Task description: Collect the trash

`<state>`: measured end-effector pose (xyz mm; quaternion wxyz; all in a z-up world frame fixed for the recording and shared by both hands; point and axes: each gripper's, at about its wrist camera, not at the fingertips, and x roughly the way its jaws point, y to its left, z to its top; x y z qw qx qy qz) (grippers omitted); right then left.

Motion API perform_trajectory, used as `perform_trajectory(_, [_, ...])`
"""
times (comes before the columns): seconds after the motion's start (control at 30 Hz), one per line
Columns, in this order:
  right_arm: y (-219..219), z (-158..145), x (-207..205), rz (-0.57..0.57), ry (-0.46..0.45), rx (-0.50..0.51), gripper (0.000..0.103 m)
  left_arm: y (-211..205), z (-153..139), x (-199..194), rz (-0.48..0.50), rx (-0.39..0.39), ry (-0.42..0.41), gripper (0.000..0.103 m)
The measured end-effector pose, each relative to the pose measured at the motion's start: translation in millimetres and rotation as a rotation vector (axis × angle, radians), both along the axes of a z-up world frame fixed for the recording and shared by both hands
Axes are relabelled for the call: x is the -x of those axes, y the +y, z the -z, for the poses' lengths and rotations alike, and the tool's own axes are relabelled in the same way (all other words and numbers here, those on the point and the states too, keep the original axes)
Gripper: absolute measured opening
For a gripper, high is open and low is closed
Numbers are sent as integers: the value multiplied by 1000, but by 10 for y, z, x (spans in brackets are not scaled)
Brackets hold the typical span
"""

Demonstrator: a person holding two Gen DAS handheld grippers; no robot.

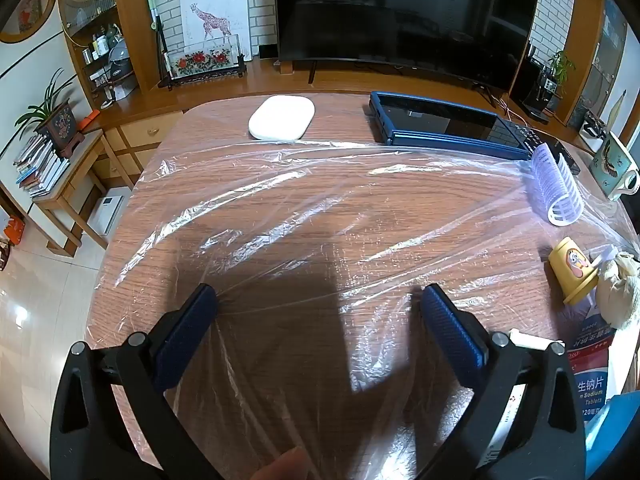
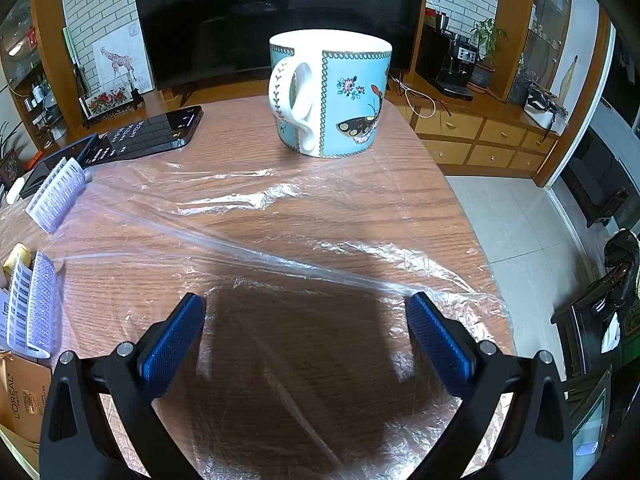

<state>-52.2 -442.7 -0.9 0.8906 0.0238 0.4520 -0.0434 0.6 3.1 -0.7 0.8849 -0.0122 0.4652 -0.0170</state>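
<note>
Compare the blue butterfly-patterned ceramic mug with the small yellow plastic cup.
The blue butterfly-patterned ceramic mug stands upright; the small yellow plastic cup lies tipped on its side. The mug has a white handle; the cup shows none. The mug stands alone, while the cup lies against crumpled paper. Both sit on the wooden table.
</note>
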Motion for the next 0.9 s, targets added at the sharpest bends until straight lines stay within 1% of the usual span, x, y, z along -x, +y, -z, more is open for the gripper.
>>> perform_trajectory(0.07, [-1,2,-2,0,5,1,99,36,5,-5,-1,1,0,102])
perform_trajectory(0.1, [-2,2,-2,0,5,1,99,-38,-4,14,0,-38,-11,102])
perform_trajectory(0.4, [1,1,-4,0,2,0,99,-104,-11,53,2,-41,-10,102])
perform_trajectory(0.43, [1,1,-3,0,2,0,99,-39,-3,12,0,-39,-9,102])
perform_trajectory(0.9, [1,0,-1,0,2,0,99,-52,-4,22,0,-38,-9,102])
